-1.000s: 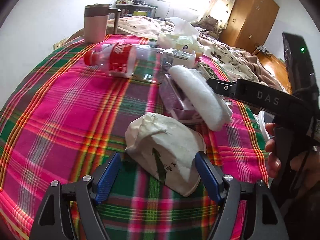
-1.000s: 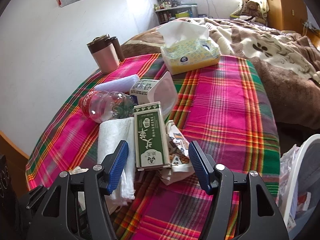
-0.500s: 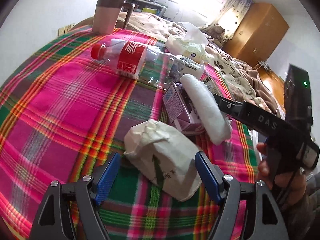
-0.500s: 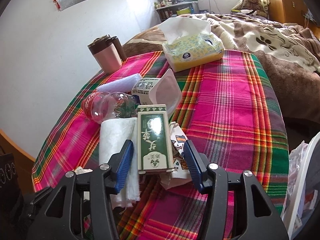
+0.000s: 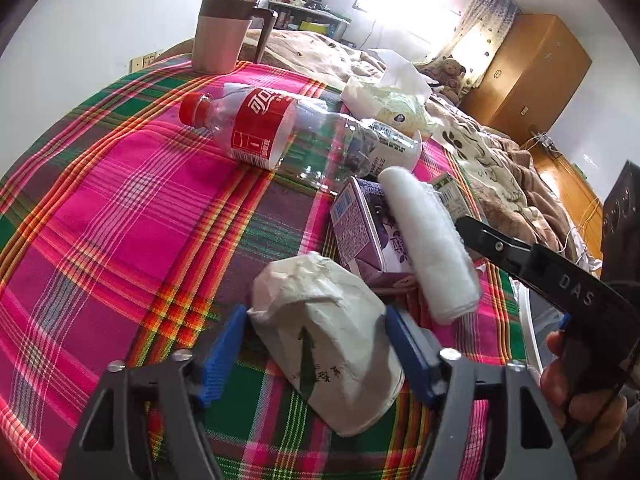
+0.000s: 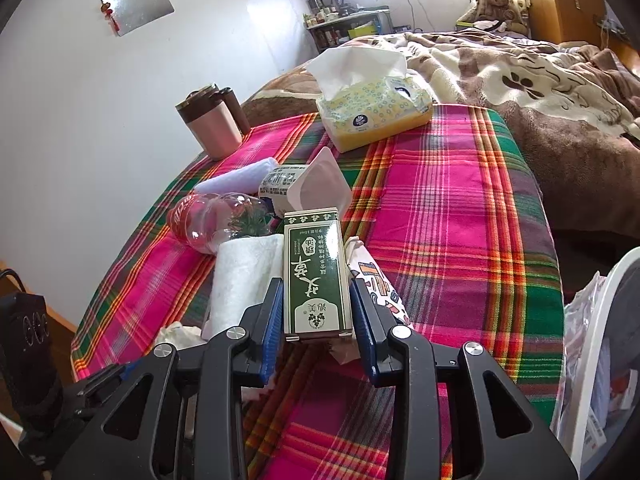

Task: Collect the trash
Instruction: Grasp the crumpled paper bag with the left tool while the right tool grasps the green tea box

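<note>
in the right wrist view, low centre, the right gripper has the green box between its blue pads; the jaws are closing, and both pads look to be against the box's long sides, though whether they are pressing yet is hard to tell. the box's long axis runs up the frame, straight along the fingers, so the grip falls across its narrow width near the close end. just left of it lies a white rolled towel, and just right a printed wrapper.

in the left wrist view, low centre, the left gripper straddles the crumpled paper cup. its jaws are closing too, the pads at the cup's sides with its crushed end toward the upper left and its wide mouth toward the lower right, so its axis slants across the jaws. beyond, mid-frame, a purple carton, then a clear cola bottle lying flat on the plaid cloth.

at the right edge of the right wrist view, a white bin with a bag stands nearer the right hand, likely the drop point.
</note>
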### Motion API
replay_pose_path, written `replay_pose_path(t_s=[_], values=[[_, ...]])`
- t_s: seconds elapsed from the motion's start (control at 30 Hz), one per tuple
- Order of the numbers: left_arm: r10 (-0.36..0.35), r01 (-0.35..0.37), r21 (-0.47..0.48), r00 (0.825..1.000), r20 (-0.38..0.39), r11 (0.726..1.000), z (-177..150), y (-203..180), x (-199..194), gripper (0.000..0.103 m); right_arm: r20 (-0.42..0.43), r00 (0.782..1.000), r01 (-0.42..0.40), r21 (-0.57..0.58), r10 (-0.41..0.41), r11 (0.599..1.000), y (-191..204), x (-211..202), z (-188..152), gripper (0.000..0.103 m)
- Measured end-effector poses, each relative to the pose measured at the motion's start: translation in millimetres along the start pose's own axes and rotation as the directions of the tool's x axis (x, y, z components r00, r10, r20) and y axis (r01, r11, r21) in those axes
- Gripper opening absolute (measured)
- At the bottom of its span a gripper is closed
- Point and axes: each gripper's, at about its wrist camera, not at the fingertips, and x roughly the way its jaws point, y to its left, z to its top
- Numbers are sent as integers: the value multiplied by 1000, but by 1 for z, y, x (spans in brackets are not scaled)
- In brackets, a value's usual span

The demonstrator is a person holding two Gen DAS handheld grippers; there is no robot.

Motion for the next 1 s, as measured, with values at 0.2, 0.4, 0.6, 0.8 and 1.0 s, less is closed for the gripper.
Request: replay_pose_path(t_s=[0.2,0.4,0.6,0.8,1.0], values=[[-28,28,-19,1000,5,999,1,8,-2,52,32,999,16,-2,-16,1000,1,-9,-4,34],[-32,32,-1,999,33,1000,0,7,-10,47,52,999,16,-1,-16,1000,-1,-19,-10,34],[-23,20,43,997,79,999,-2,-2,-26,45,83,997,6,11,-7,1000,-4,-33,-13,34],[-20,10,82,992,125,997,-3,-14,-46,45,111,994,12,13,-13,1000,-6,-47,-19,34],[-36,17,117,986,164,993,-5,-27,-65,45,158,987,22,30,-27,999,-12,-72,-23,34]])
